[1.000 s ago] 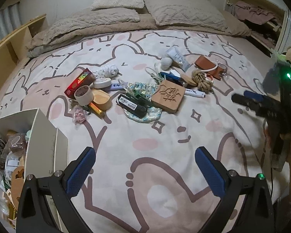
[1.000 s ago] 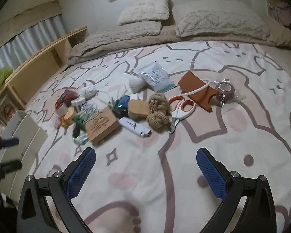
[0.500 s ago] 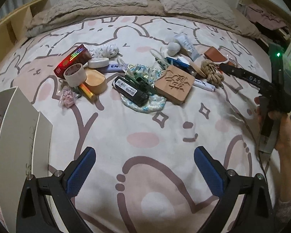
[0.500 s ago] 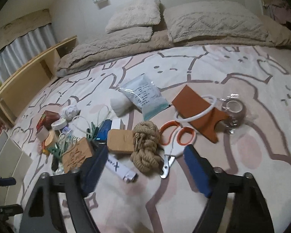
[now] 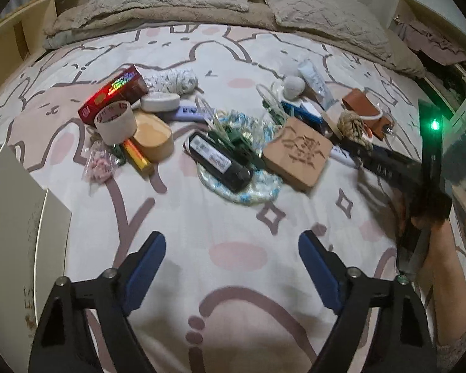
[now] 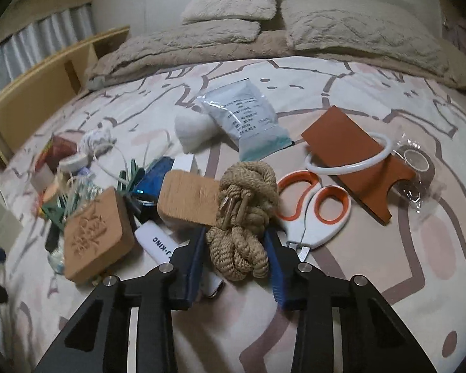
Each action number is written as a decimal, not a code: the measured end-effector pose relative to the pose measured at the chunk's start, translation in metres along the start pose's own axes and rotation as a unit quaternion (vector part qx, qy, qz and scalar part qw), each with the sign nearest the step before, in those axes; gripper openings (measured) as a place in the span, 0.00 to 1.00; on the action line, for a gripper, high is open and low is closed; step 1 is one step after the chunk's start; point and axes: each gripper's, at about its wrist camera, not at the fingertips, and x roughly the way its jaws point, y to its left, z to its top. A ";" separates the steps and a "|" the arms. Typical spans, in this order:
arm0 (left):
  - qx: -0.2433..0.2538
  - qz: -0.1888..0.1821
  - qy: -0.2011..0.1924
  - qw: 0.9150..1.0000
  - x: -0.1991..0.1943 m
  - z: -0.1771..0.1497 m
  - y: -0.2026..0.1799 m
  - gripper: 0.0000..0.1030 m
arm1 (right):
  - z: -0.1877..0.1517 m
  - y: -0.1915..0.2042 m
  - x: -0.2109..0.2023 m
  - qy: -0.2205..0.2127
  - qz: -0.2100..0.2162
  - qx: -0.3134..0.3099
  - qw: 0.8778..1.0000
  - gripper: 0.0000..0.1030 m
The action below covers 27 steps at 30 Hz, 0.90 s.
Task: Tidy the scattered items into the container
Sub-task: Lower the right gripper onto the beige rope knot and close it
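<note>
I am reading what writing I can. A white lighter (image 6: 158, 242) beside my right gripper (image 6: 234, 258) is showing "J-KING" on its side. The carved wooden block (image 6: 93, 233) is bearing a cut-in character design that I cannot read. The red box (image 5: 115, 93) near the bed's left edge is flashing a rainbow foil label, too small to make out, and the white pouch (image 6: 248, 118) toward the pillow end is carrying lines of small print, also unreadable. A black device (image 5: 219, 161) is wearing a pale label, blurred.

The rope bundle (image 6: 242, 214) is a thick tan cord, coiled and knotted into a lump with a few small wooden pegs tucked in its middle. It is lying on the bed (image 6: 357, 279) around the middle of the clutter, between the tan pad (image 6: 188, 200) and the orange-handled scissors (image 6: 310, 214).

My right gripper's jaws have just been closing, and they are now sitting either side of the rope's near end, pads against it. My left gripper (image 5: 233, 267) is hanging open over bare bedspread, its jaws having just narrowed a little with nothing between them. The white container (image 5: 15, 217) is standing at the bed's left edge.
</note>
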 end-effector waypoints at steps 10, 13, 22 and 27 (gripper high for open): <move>0.010 -0.003 -0.047 0.999 0.015 0.031 0.004 0.77 | -0.004 -0.007 0.002 -0.003 0.027 0.015 1.000 0.35; 0.010 -0.006 -0.043 0.999 0.028 0.039 0.004 0.74 | -0.004 -0.005 0.002 -0.002 0.023 0.012 1.000 0.35; -0.004 -0.046 -0.054 0.997 0.048 0.057 0.007 0.60 | -0.005 0.000 0.006 0.001 0.006 0.000 1.000 0.35; -0.004 -0.062 -0.051 0.997 0.054 0.060 0.003 0.39 | -0.005 0.000 0.006 0.000 0.005 -0.001 1.000 0.35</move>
